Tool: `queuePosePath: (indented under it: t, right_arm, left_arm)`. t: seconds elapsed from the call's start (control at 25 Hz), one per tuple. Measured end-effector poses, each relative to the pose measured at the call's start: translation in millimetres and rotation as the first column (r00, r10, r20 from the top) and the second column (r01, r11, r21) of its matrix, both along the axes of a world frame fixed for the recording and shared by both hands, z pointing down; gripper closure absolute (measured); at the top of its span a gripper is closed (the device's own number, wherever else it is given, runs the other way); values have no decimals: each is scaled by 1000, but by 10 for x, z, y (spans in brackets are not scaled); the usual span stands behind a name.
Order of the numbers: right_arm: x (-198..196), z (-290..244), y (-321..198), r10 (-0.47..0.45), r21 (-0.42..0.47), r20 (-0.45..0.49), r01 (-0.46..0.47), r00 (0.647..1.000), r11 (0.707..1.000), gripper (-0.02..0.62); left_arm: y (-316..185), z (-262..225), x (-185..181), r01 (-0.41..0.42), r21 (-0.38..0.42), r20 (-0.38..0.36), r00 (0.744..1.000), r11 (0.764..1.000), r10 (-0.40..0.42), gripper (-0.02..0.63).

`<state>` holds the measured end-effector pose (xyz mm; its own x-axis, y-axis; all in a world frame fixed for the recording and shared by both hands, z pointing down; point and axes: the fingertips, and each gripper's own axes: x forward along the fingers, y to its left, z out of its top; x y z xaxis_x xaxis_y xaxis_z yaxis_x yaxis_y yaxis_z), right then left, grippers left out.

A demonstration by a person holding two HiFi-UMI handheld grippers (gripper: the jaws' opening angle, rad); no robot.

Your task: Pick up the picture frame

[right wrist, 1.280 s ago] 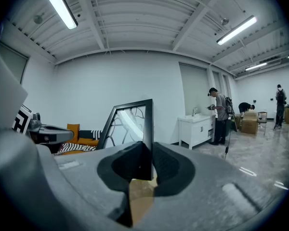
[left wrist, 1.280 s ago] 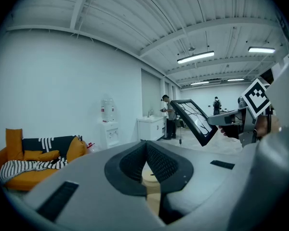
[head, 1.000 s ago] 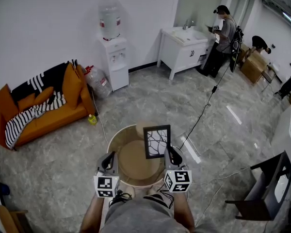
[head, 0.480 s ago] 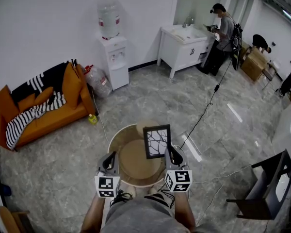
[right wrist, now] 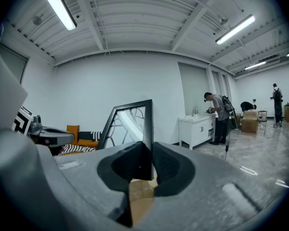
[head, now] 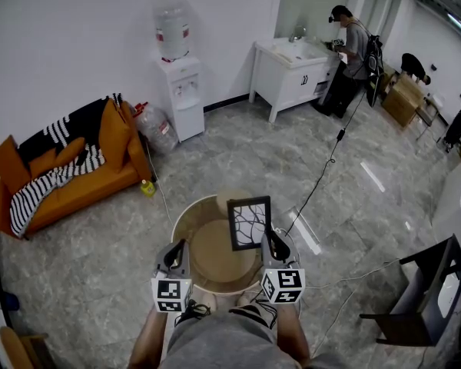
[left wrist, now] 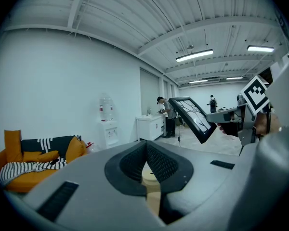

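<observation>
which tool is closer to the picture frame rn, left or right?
Right. The right tool is clamped on the picture frame at its lower right edge. The left tool sits apart, off to the frame's left, with nothing between its jaws.

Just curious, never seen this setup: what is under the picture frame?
A round wooden table lies under the picture frame, which the right gripper holds by its edge. The frame covers part of the table's far side, so anything there cannot be seen.

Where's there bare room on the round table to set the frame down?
On the round table the middle looks bare, between the left gripper and the picture frame, which the right gripper holds over the right edge. Tightest there.
</observation>
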<state>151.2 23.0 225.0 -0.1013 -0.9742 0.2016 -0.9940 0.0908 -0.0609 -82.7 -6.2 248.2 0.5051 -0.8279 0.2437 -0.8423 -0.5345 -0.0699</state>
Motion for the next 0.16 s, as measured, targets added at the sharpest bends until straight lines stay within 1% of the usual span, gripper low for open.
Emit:
queuePosePath:
  t: [0.16]
  right_arm:
    - [-5, -8, -7, 2, 0, 1, -2, 1000, 1000, 531]
  left_arm:
    - [-11, -42, -6, 3, -5, -2, 1000, 1000, -3, 589]
